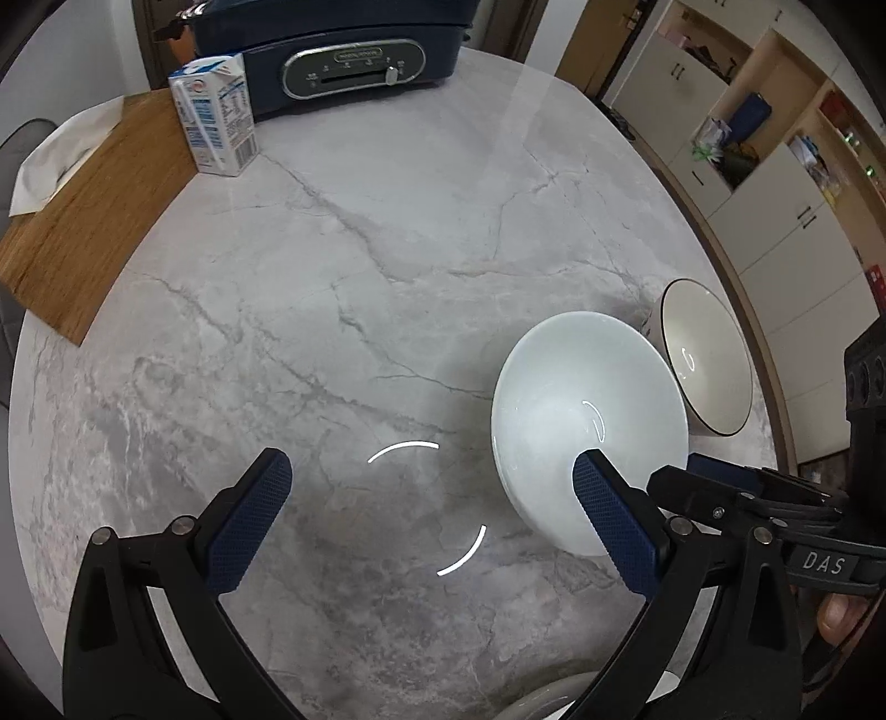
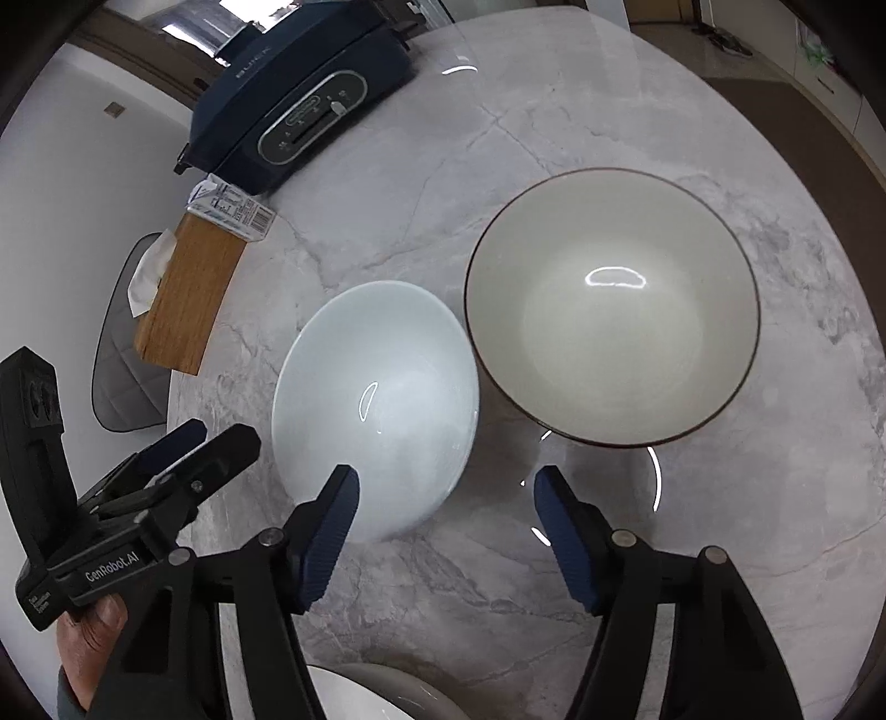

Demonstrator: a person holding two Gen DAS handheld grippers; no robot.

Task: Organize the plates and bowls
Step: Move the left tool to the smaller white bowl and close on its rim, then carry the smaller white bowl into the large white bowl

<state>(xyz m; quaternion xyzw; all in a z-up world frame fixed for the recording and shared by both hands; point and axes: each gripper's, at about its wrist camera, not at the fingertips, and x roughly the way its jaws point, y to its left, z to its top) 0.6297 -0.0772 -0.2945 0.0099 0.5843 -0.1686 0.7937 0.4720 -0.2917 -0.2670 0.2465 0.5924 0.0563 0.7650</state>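
Looking at the white bowl first: it sits upright on the marble bench, its rim just beside, perhaps touching, the larger cream bowl with the dark rim. I cannot tell whether the two rims actually meet. A third white dish peeks in at the near edge, mostly hidden.

My right gripper hangs spread wide and empty above the bench, its left finger over the near rim of the white bowl, its right finger over bare marble. My left gripper is likewise released and holding nothing, its right finger overlapping the same bowl in its own view.

I judge the step in hand to be nesting the white bowl into the cream one. To do it well I would straddle the near wall with one finger inside and one outside, pinch low enough that the glazed rim cannot slip, and lift straight up before crossing over, so the bowls do not clink or shove each other toward the bench edge.

Farther off stand a milk carton, a wooden board and a dark blue appliance.
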